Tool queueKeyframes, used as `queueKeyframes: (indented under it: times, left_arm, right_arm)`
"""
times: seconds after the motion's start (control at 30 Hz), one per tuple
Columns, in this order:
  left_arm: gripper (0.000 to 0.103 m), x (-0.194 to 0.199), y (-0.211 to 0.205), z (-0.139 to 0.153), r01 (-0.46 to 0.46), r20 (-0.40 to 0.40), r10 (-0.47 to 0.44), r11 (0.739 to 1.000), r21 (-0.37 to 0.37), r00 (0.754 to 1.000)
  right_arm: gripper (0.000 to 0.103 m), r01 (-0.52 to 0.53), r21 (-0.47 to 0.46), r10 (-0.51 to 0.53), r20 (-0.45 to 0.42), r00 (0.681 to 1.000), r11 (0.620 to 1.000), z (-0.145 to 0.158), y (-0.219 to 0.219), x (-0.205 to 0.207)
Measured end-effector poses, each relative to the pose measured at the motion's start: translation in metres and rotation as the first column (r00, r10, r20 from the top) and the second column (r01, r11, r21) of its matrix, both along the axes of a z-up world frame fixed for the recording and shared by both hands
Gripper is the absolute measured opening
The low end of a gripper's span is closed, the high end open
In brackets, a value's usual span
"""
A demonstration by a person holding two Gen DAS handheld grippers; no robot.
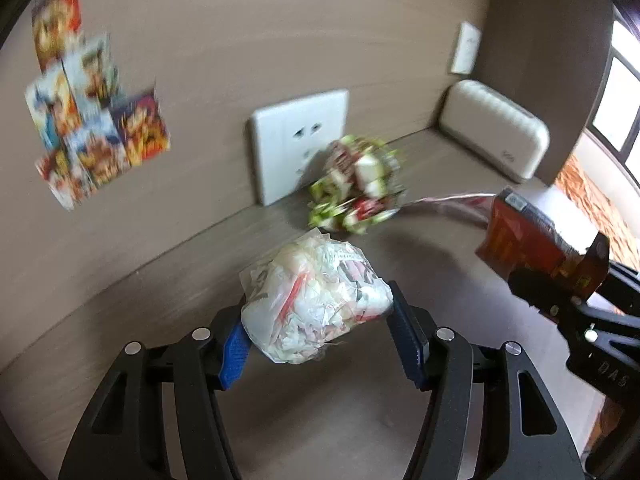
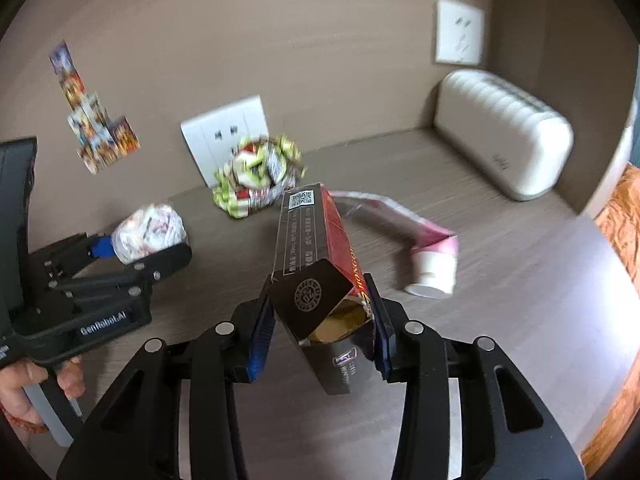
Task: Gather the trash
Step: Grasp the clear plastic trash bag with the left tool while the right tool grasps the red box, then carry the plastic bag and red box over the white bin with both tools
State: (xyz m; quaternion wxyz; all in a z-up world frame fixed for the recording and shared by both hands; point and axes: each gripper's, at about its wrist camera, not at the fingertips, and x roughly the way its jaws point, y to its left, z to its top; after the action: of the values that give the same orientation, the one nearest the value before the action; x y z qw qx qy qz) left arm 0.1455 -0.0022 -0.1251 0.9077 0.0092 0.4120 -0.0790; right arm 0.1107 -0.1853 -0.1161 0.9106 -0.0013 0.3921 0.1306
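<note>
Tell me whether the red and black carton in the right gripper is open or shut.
Open. The carton, clamped in the right gripper, has its end flap lifted, and the right wrist view looks into its pale interior.

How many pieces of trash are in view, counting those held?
4: a crumpled plastic bag in the left gripper, a cigarette box in the right gripper, a green wrapper by the wall socket, and a pink tube on the table.

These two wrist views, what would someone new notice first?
Both grippers are loaded: the left gripper clamps a crumpled plastic bag above the wooden tabletop, and the right gripper grips an open red and black carton. Behind them a green and red wrapper wad sits against a wall socket, with a squeezed pink tube lying to the right.
</note>
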Motion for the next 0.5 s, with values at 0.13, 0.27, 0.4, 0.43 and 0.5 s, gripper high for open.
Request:
queueKeyframes:
  times: [0.13,0.27,0.4,0.43,0.5]
  left_arm:
    - [0.06,-0.021,-0.02,0.021,0.052,0.033,-0.053,0.998,0.022,0.998]
    - [0.06,-0.05,-0.05,0.038,0.131,0.07,-0.134,0.99,0.044,0.989]
    - [0.06,-0.075,-0.088,0.049,0.222,0.084,-0.226,0.974,0.048,0.971]
    - [0.06,-0.083,-0.09,0.051,0.242,0.084,-0.245,0.969,0.049,0.966]
    - [0.06,-0.095,-0.111,0.054,0.298,0.084,-0.302,0.953,0.057,0.95]
  right_arm:
    - [0.042,0.036,0.03,-0.037,0.041,0.998,0.999,0.024,-0.017,-0.025]
    - [0.042,0.085,0.047,-0.088,0.071,0.994,0.995,0.042,-0.038,-0.05]
    - [0.042,0.153,0.048,-0.157,0.096,0.983,0.987,0.049,-0.065,-0.083]
    - [0.042,0.172,0.05,-0.176,0.098,0.979,0.984,0.049,-0.073,-0.091]
    - [0.042,0.22,0.055,-0.225,0.101,0.969,0.974,0.05,-0.09,-0.112]
